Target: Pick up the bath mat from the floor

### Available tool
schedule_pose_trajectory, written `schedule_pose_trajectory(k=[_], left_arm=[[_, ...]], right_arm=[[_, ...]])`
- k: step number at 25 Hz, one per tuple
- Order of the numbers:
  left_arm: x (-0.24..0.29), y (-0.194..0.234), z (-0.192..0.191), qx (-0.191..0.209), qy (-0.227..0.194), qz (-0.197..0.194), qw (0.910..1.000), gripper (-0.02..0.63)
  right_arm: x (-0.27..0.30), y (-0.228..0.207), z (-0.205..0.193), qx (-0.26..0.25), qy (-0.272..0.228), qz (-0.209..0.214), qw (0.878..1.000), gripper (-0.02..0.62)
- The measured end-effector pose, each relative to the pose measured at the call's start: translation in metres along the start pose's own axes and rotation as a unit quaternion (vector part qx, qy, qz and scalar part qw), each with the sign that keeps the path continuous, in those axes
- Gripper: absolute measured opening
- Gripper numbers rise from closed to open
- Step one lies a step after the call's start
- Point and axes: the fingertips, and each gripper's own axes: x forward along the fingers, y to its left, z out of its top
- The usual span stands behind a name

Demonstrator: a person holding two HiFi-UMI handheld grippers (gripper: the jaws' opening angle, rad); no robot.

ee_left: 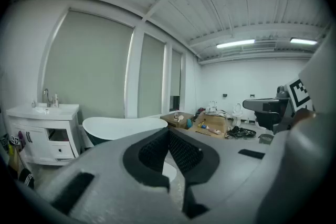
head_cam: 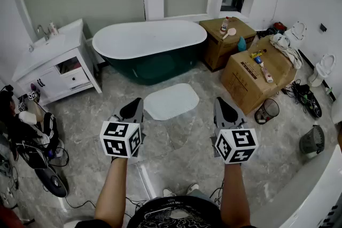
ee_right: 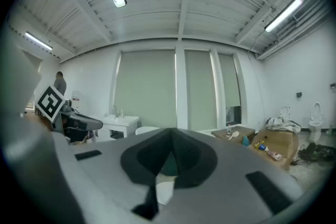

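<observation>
A pale rounded bath mat lies flat on the marble floor just in front of the dark green bathtub. My left gripper is held above the floor, left of the mat's near edge, jaws shut and empty. My right gripper is level with it to the mat's right, also shut with nothing held. In the left gripper view the shut left gripper points toward the tub. In the right gripper view the shut right gripper hides most of the floor.
A white vanity with sink stands at left. Cardboard boxes with bottles and cloth sit at right, with a wire bin, cables and toilets beyond. Bags and cords clutter the left floor.
</observation>
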Motion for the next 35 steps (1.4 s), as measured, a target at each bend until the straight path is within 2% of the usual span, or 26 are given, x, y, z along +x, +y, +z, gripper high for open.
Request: schedule_pose_trajectory(k=[9, 16, 25, 35], left_arm=[[0.014, -0.005, -0.004, -0.001, 0.003, -0.010, 0.9999, 0.003], [0.034, -0.005, -0.001, 0.005, -0.001, -0.013, 0.9999, 0.029], [0.083, -0.002, 0.007, 0.003, -0.007, 0.002, 1.0000, 0.151], [0.180, 0.006, 0.031, -0.011, -0.010, 0.062, 0.9980, 0.251]], right_arm=[[0.001, -0.010, -0.002, 0.015, -0.004, -0.018, 1.000, 0.005], [0.014, -0.021, -0.004, 0.015, -0.003, -0.026, 1.000, 0.034], [0.055, -0.059, -0.007, 0.024, -0.005, -0.019, 1.000, 0.103], [0.148, -0.144, -0.007, 0.031, 0.010, 0.027, 0.999, 0.150]])
